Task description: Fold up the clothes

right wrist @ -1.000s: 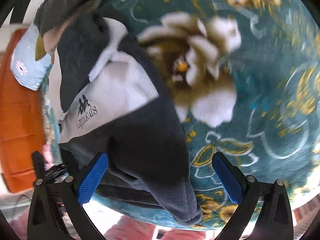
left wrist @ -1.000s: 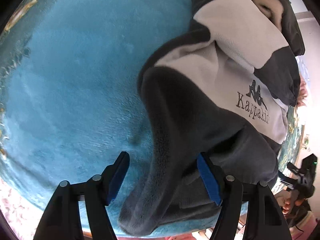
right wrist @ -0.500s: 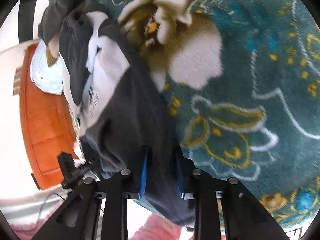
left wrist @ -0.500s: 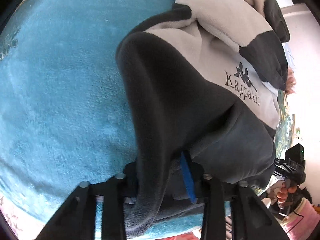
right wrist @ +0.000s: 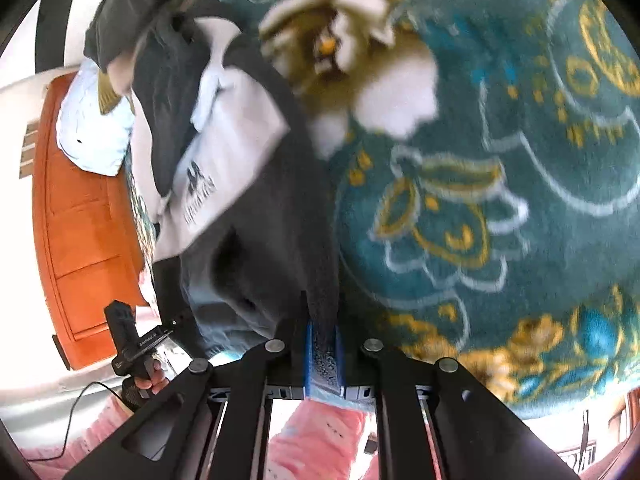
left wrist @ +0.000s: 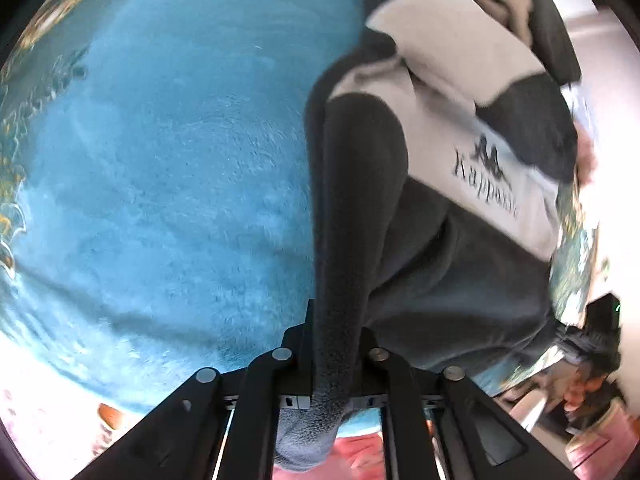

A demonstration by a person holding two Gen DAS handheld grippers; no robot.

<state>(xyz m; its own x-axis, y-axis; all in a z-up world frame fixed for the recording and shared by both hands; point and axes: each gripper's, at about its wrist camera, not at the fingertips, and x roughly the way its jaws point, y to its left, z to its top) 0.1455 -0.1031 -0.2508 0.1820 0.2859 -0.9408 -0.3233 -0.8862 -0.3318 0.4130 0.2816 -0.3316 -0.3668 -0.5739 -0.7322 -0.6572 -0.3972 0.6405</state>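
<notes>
"Kappa" reads on the grey-and-white sweatshirt (left wrist: 472,184) lying on the blue floral blanket (left wrist: 160,160); left tool (left wrist: 334,344) and right tool (right wrist: 323,344) each pinch a dark sleeve, orange cabinet (right wrist: 80,220) behind.

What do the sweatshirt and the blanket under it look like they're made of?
Sweatshirt: likely fleece, with a matte, fuzzy nap along the edge pinched in the left claw. Blanket: seemingly plush, short pile with a soft sheen and printed flowers. Fibre type can't be told.
</notes>
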